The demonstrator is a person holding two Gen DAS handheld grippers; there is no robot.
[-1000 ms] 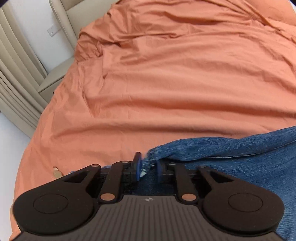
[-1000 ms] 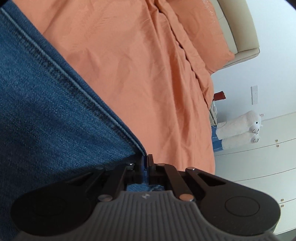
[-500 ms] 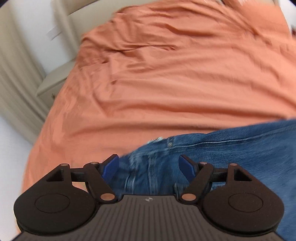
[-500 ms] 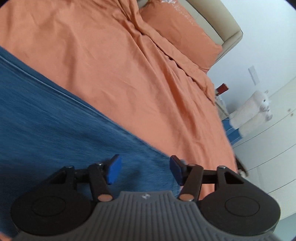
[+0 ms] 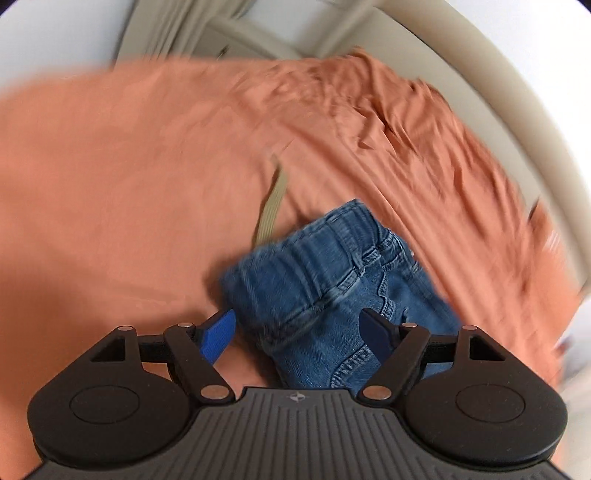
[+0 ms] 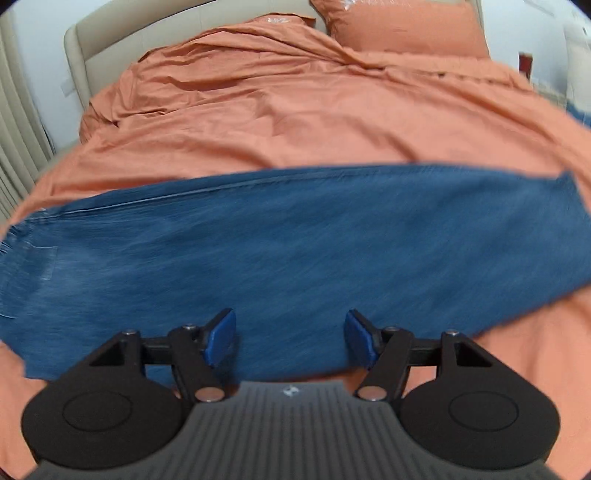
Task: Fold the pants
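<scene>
Denim waistband (image 5: 325, 258) (left wrist view only)

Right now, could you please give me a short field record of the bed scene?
surface: orange bedspread
garment: blue jeans, laid flat across the bedspread
waistband: elastic end visible in the left wrist view
left tongs: opening, nothing gripped
right tongs: opening, nothing gripped
pillow: orange, at the headboard
image quality: motion blur
</scene>
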